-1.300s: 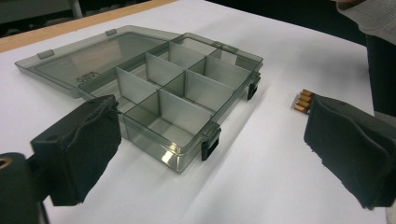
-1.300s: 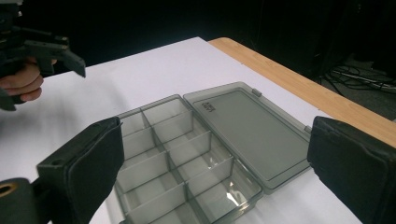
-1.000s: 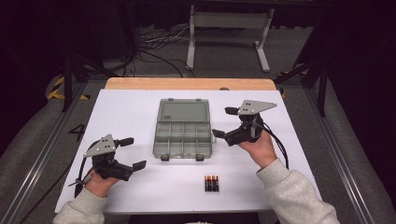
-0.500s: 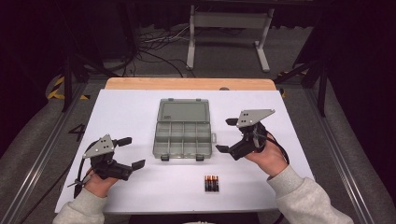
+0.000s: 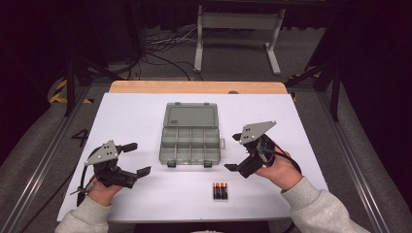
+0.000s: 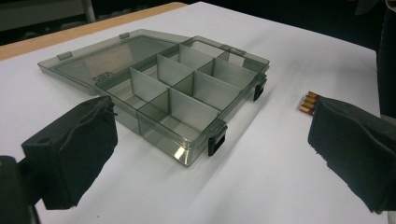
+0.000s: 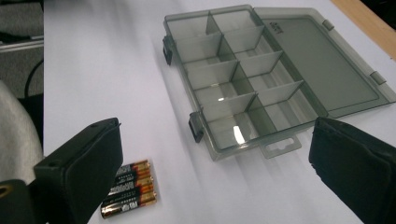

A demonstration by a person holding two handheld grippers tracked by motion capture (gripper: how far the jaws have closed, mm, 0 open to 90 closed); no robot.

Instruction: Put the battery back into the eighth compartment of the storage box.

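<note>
Both grippers, left and right, spread wide, empty. Batteries packed side by side at 6 o'clock of open box, near right gripper. Risk: pinching one cell scatters or rolls the neighbours; round bodies likely to slip from pads.

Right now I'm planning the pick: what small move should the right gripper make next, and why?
Probably lower the right gripper toward the batteries: its jaws stand open and empty, the batteries lie together just below it, and the organizer box sits open with bare compartments.
</note>
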